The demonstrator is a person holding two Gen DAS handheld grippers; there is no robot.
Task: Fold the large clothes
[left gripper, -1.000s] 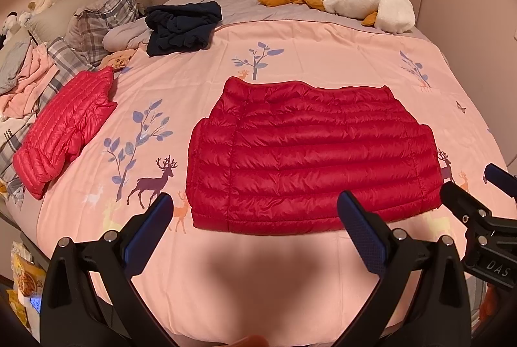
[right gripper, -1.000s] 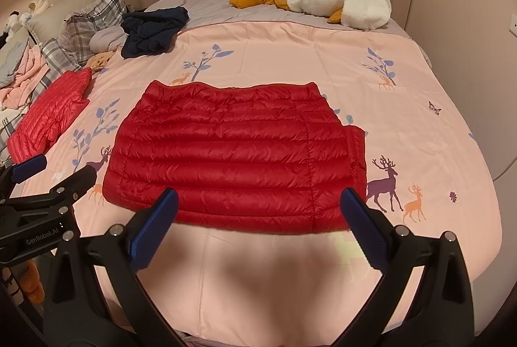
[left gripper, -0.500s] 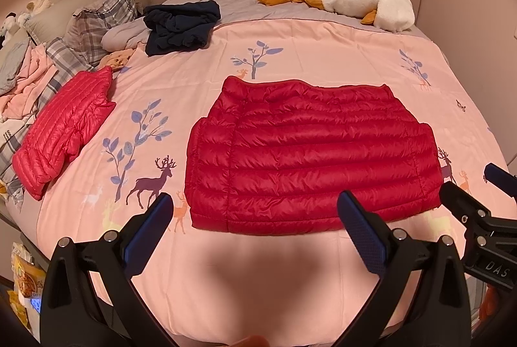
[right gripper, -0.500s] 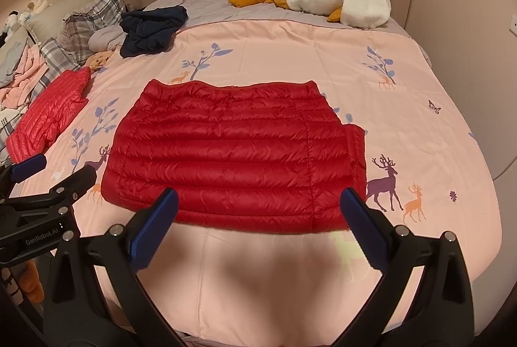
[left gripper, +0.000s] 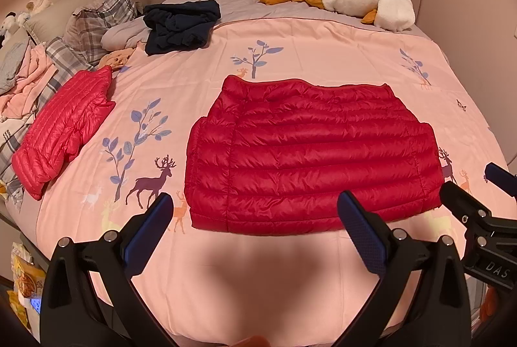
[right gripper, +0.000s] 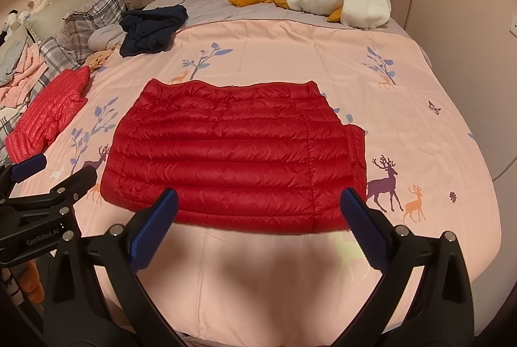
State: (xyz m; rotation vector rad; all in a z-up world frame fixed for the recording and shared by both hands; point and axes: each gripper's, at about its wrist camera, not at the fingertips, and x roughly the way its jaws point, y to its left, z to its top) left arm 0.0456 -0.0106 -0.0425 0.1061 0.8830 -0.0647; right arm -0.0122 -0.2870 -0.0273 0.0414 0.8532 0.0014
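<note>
A dark red quilted down jacket point(left gripper: 310, 153) lies flat on the pink bed cover, folded into a wide rectangle; it also shows in the right wrist view point(right gripper: 236, 153). My left gripper point(left gripper: 255, 217) is open and empty, held just short of the jacket's near edge. My right gripper point(right gripper: 257, 212) is open and empty, over the jacket's near edge. Each gripper shows at the edge of the other's view: the right one point(left gripper: 478, 208), the left one point(right gripper: 48, 182).
A folded lighter red down jacket point(left gripper: 61, 130) lies at the bed's left side. A dark navy garment point(left gripper: 181, 25), plaid pillows point(left gripper: 93, 23) and a white plush goose point(left gripper: 365, 1) lie at the far side. The bed's near edge is just below the grippers.
</note>
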